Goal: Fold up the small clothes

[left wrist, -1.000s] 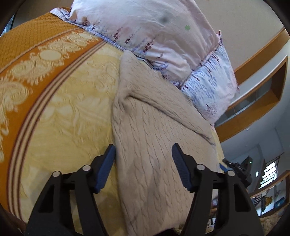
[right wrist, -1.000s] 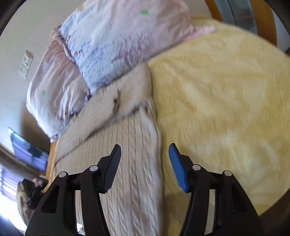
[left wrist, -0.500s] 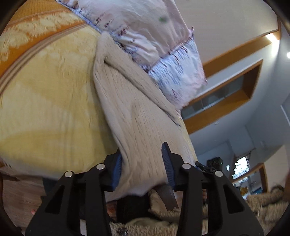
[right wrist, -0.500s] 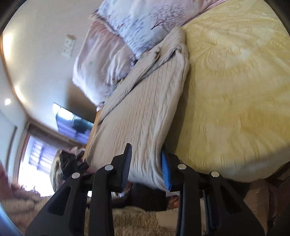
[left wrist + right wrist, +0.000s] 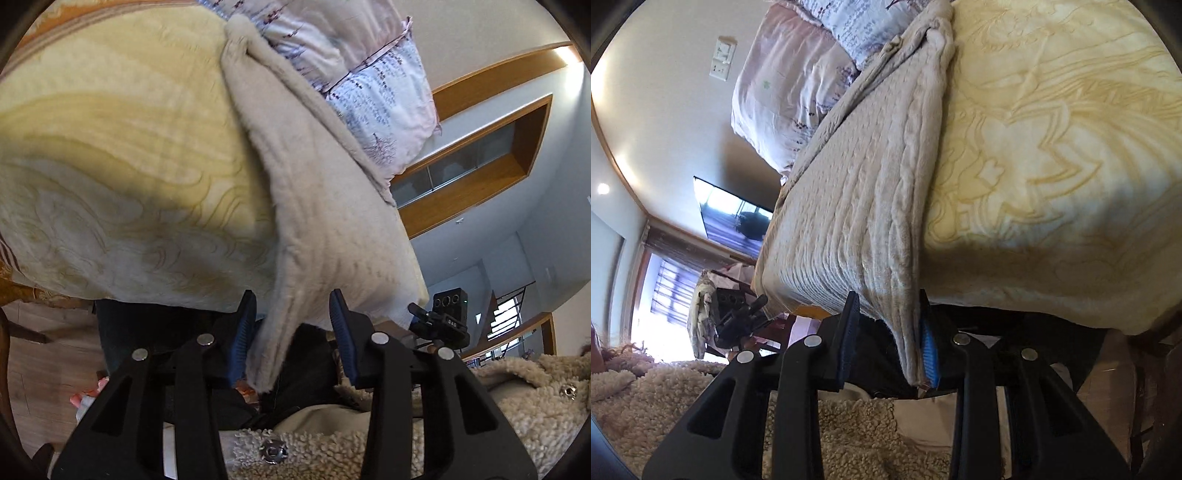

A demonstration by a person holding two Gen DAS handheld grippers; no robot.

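Observation:
A beige cable-knit sweater (image 5: 317,184) lies lengthwise on the yellow bedspread (image 5: 122,155), its near hem hanging over the bed's front edge. My left gripper (image 5: 291,332) straddles the hem's left corner, jaws partly closed, the cloth hanging between the blue pads without a clear pinch. In the right wrist view the sweater (image 5: 864,206) runs up to the pillows. My right gripper (image 5: 888,334) straddles the hem's right corner, and the cloth rests against the right blue pad (image 5: 929,354). A gap shows at the left pad.
Floral pillows (image 5: 354,62) lie at the head of the bed, against the sweater's far end; they also show in the right wrist view (image 5: 798,92). The person's fleece jacket (image 5: 509,413) fills the foreground. A black camera on a stand (image 5: 447,317) is beyond the bed. A wall television (image 5: 735,218) hangs on the far wall.
Both grippers dropped from above the sweater to its near hem at the bed's front edge. Their jaws narrowed around the hem corners. The hem now hangs between the fingers.

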